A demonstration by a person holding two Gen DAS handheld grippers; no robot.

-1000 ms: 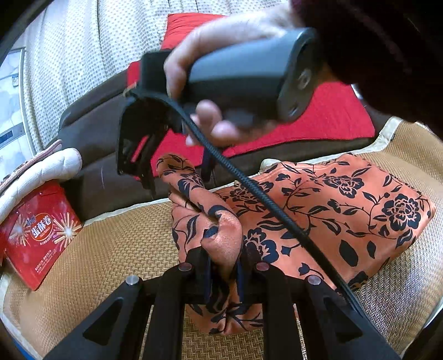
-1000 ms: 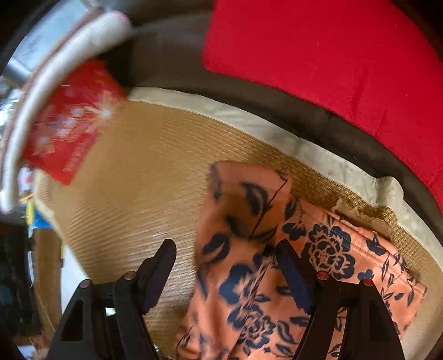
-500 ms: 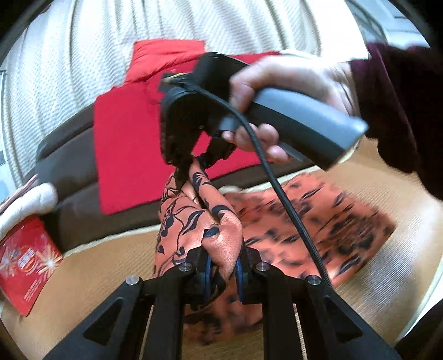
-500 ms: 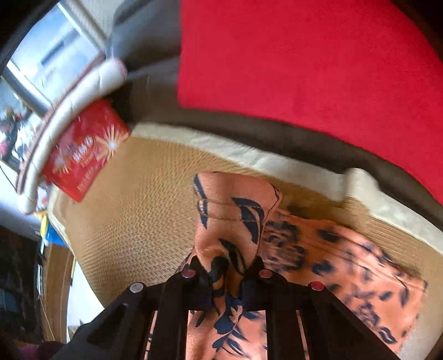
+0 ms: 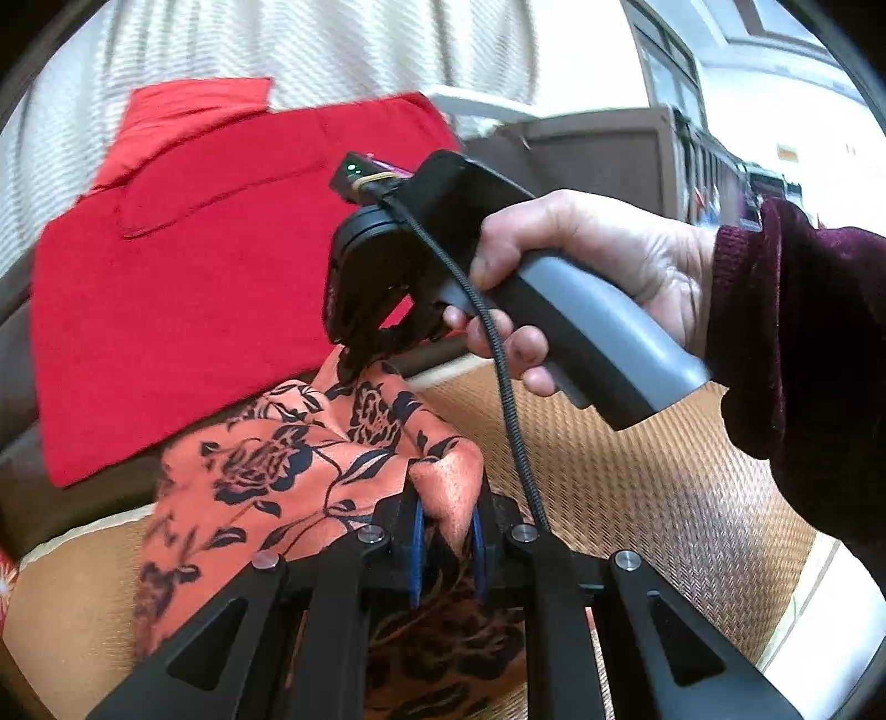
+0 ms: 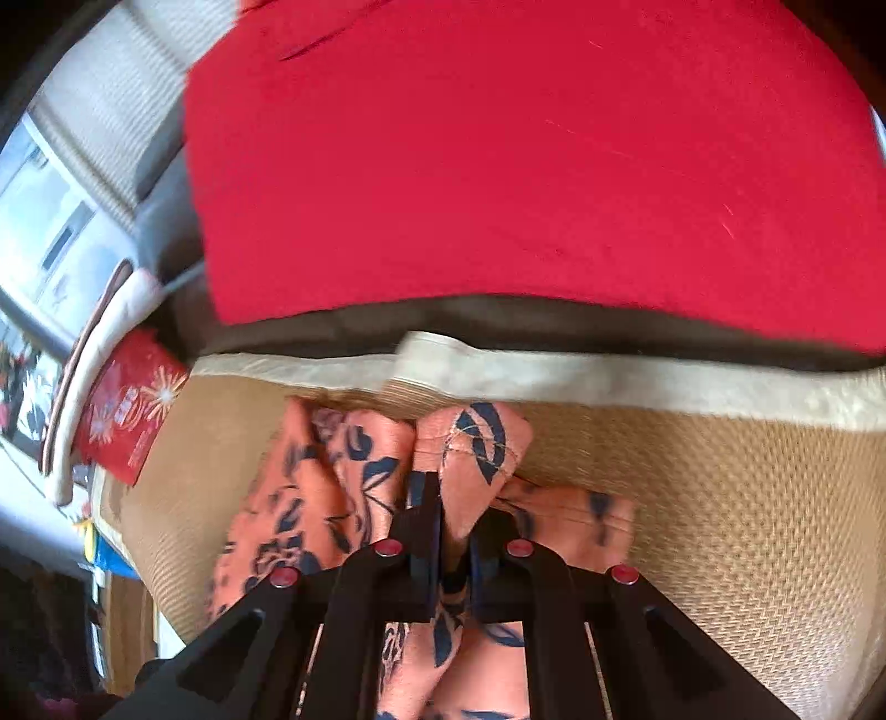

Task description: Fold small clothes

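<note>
An orange garment with a dark floral print hangs lifted above a woven mat. My left gripper is shut on one edge of the garment at the bottom of the left wrist view. My right gripper, held by a hand, is shut on another edge further back in that view. In the right wrist view the right gripper pinches a hemmed corner of the garment, and the rest of the cloth bunches to its left.
A red cushion lies on a dark sofa seat behind the mat. A red printed packet and a white padded armrest are at the left. A pale curtain hangs behind.
My right gripper went from open above the garment to shut on its corner. Both grippers then lifted the garment off the mat, so it no longer lies spread out.
</note>
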